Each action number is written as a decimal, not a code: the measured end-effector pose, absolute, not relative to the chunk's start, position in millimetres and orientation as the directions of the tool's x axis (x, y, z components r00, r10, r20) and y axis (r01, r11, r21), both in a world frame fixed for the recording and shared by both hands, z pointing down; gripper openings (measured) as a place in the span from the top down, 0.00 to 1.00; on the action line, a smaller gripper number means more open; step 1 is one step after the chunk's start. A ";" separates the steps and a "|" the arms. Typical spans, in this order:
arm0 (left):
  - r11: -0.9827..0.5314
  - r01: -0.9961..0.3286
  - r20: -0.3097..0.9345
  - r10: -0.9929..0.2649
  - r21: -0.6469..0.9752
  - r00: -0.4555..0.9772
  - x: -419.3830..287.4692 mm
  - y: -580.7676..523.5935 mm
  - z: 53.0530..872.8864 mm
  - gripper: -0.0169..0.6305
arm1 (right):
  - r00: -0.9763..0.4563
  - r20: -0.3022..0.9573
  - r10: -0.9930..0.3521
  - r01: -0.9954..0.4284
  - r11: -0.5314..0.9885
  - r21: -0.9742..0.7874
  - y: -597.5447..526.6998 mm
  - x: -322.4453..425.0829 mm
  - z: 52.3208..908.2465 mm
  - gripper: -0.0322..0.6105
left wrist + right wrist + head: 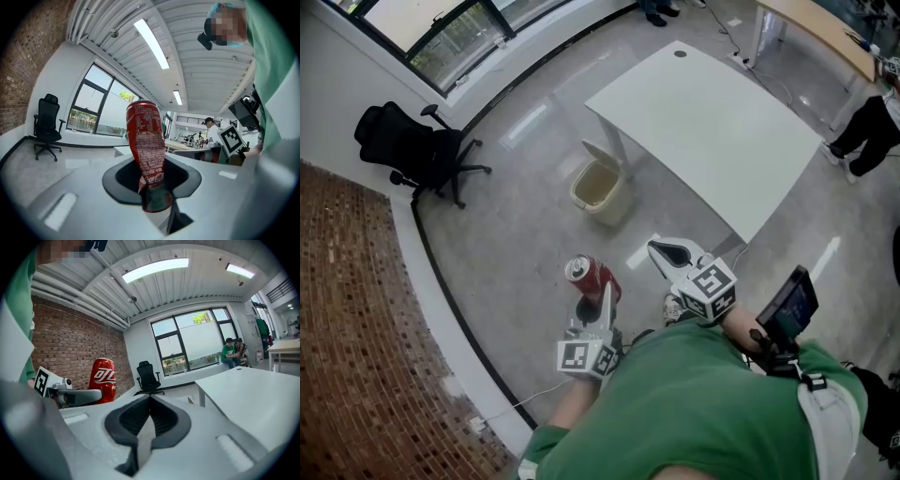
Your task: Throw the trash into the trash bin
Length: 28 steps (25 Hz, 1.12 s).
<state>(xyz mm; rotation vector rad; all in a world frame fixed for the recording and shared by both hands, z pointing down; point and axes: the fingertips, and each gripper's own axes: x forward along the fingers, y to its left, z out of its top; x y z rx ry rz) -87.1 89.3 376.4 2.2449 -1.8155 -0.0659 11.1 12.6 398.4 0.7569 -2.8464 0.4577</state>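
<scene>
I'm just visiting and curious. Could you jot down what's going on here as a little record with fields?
Left gripper: shut on a red soda can
Right gripper: jaws together, nothing in them
Trash bin: beige, lid open, on the floor beside the white table
Can in bin: not yet
Also there: black office chair near the window

The red can [146, 140] carries white Coca-Cola script; its small print is unreadable.

Green shirt [703, 394], pale grey left claw [598, 295] and right claw [672, 253], black-and-white marker cubes [712, 289] on each
</scene>
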 end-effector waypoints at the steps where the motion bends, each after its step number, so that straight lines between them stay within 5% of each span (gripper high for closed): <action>1: -0.190 -0.956 0.121 -0.968 0.222 0.220 -85.3 80.8 375.9 0.81 | -0.861 0.231 -0.453 -0.503 0.827 -0.251 4.7 11.6 399.2 0.95; 28: -0.283 -0.931 0.160 -0.933 0.232 0.323 -128.3 -17.7 380.7 0.81 | -0.820 0.272 -0.504 -0.566 0.785 -0.251 -85.7 -33.0 399.1 0.95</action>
